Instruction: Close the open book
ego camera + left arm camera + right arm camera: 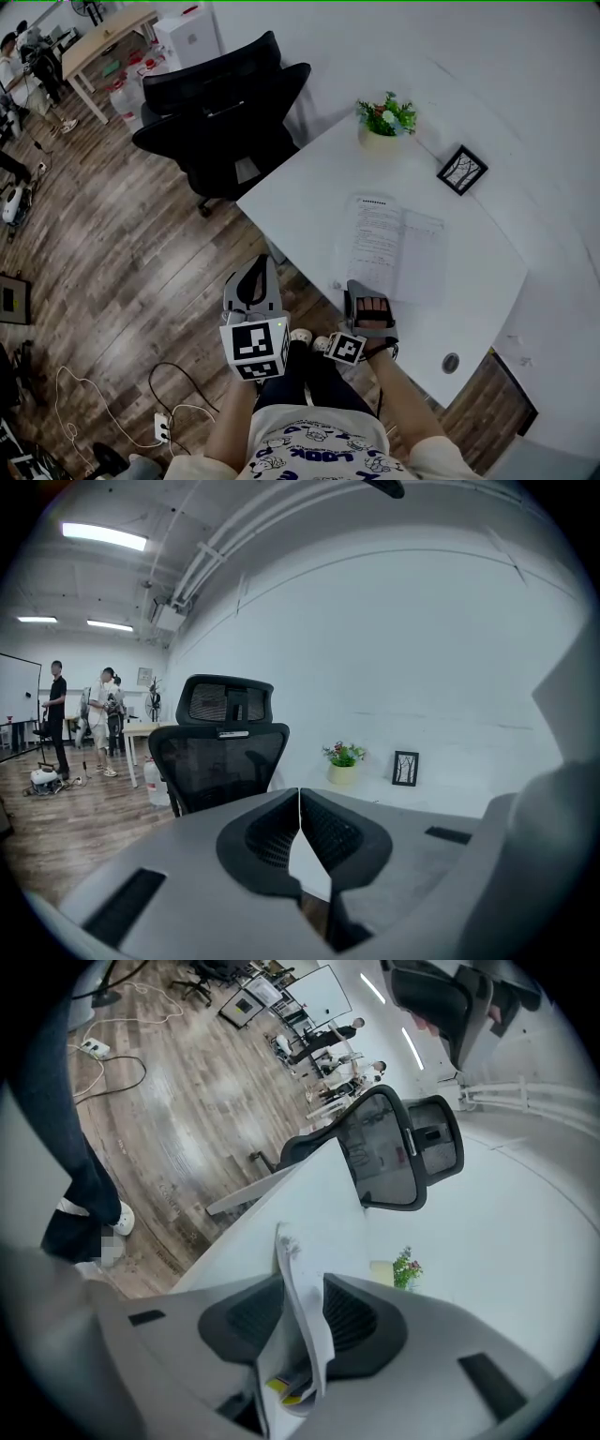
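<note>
Table point(300, 197) free around book point(394, 244); chair point(220, 103) left; plant point(385, 117), frame point(461, 170) beyond.

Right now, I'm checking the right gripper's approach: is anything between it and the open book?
Nothing visible. The right gripper already grips the near edge of the open book, and nothing lies on its pages.

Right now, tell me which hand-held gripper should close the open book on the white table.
Right. The right hand-held gripper holds the near edge of the open white-paged book between its jaws, so it could fold that side over. The left hand-held gripper is shut, empty, beside the white table.
</note>
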A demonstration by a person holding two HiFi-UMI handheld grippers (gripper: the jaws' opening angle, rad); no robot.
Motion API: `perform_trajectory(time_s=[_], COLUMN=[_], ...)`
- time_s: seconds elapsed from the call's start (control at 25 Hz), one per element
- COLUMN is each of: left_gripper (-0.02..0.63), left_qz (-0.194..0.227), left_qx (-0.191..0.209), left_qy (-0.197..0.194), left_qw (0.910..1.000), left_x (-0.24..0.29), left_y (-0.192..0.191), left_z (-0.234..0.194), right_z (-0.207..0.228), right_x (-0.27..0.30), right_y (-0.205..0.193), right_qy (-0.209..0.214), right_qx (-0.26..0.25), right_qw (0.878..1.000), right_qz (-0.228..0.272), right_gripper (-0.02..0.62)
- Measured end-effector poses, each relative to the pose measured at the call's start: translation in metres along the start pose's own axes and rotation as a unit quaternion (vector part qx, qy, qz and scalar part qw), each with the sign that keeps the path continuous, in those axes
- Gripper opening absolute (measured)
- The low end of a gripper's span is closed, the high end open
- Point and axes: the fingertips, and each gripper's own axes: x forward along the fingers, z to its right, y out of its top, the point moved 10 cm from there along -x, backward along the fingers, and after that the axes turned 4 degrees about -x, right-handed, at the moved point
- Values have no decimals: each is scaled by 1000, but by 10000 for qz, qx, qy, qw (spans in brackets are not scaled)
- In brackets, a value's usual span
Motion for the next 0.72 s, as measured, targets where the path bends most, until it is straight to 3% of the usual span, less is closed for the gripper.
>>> perform_trajectory(time_s=[0.4,0.6,0.72], left_gripper=[26,26,26], left_qz=[39,73,101], left_qx=[10,40,56], left_qy=[-67,-187,-265], left_qw=[10000,9998,9996], left_x=[-1,1,4], left_y=[2,5,9], left_z=[-1,5,9], right_z=[16,31,41], right_x=[-6,-17,-26], right_y=[3,-5,-8], right_qy=[152,201,57], right_qx=[943,2166,2511], right_qw=[9952,9756,9671], right_qz=[207,304,394], right_gripper=[69,54,48])
